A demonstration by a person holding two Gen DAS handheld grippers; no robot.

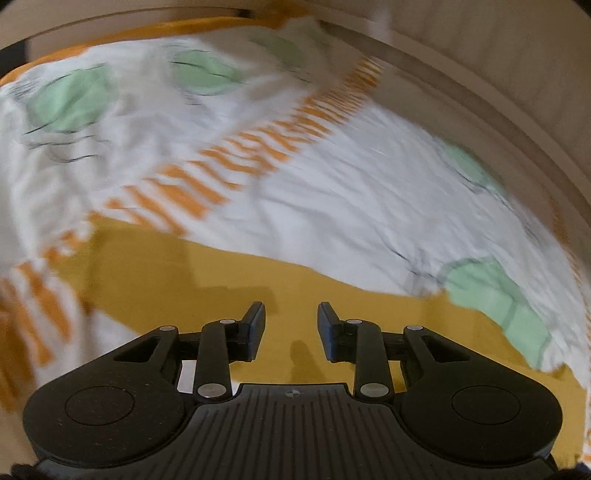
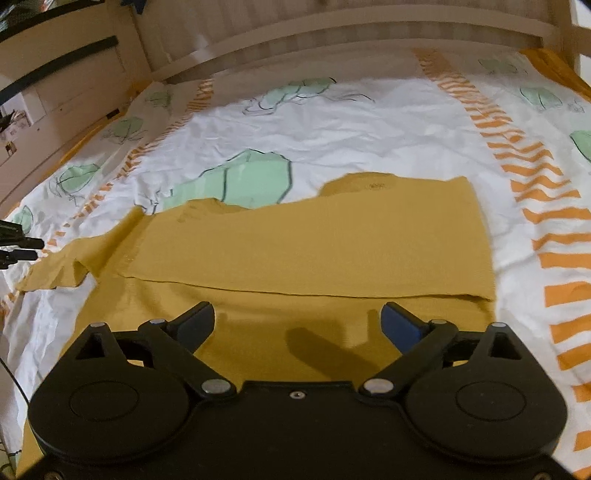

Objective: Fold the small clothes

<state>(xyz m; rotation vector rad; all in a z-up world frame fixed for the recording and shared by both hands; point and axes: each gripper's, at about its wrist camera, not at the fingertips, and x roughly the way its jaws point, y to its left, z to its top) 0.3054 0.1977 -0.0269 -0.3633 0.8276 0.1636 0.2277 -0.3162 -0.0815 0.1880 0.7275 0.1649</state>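
A mustard-yellow small shirt [image 2: 332, 240] lies flat on the patterned bedsheet [image 2: 351, 122]. One part of it is folded over the rest, with a straight edge running across near my right gripper. A sleeve [image 2: 62, 266] sticks out to the left. My right gripper [image 2: 297, 314] hovers over the shirt's near part, wide open and holding nothing. In the blurred left wrist view, my left gripper [image 1: 291, 317] stands over mustard cloth [image 1: 221, 280], jaws apart with nothing between them. Two black fingertips [image 2: 22, 243] show at the far left edge of the right wrist view, beside the sleeve.
The sheet is white with green shapes and orange striped bands [image 2: 535, 177]. A pale wooden bed frame [image 2: 332, 26] runs along the back. Light-coloured furniture [image 2: 55, 85] stands at the left. A thin dark cable [image 2: 14, 384] hangs at the lower left edge.
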